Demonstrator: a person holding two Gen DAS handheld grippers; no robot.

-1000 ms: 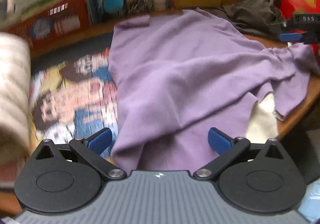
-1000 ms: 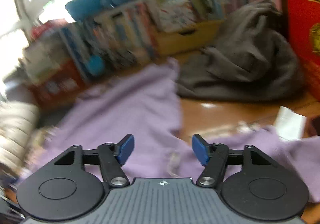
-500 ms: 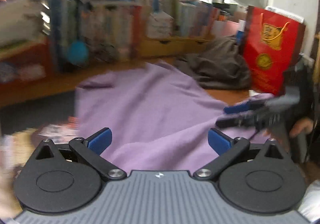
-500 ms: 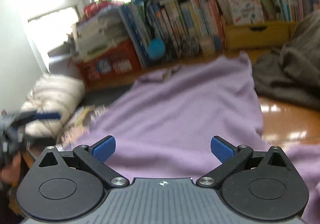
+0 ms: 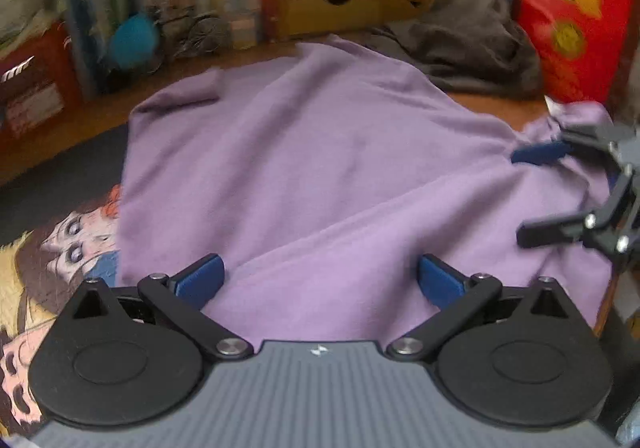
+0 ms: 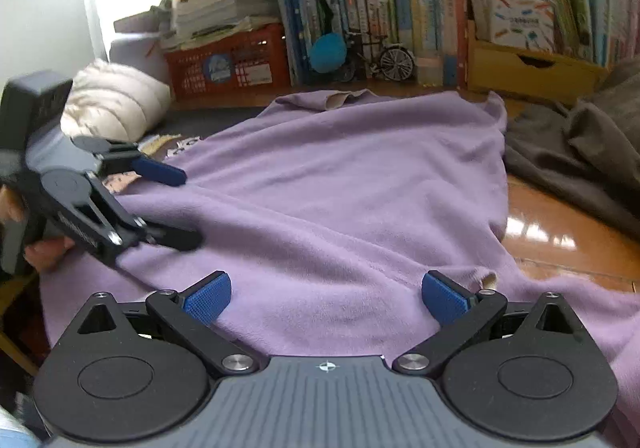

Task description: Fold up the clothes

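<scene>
Two black grippers with blue pads stand wide apart in the jaws over a soft purple fleece garment (image 5: 320, 176), holding nothing.

Spread with loose ridges over a glossy wooden table (image 6: 560, 232), the garment lies straight ahead of and under both the left gripper (image 5: 320, 276) and the right gripper (image 6: 326, 294). Beyond the right gripper's right finger a crumpled brown-grey garment (image 6: 580, 164) sits heaped just beside the purple cloth. Left of the left gripper, a flat cartoon-printed jigsaw mat (image 5: 60, 248) shows past the cloth's edge. Far ahead of both stand a row of upright books (image 6: 380, 8), a small metal bicycle model (image 6: 384, 60), a yellow wooden drawer box (image 6: 528, 68), an orange plastic crate (image 6: 228, 60) and a puffy cream bundle (image 6: 116, 104); a red paper bag (image 5: 576, 8) stands ahead right of the left gripper.
</scene>
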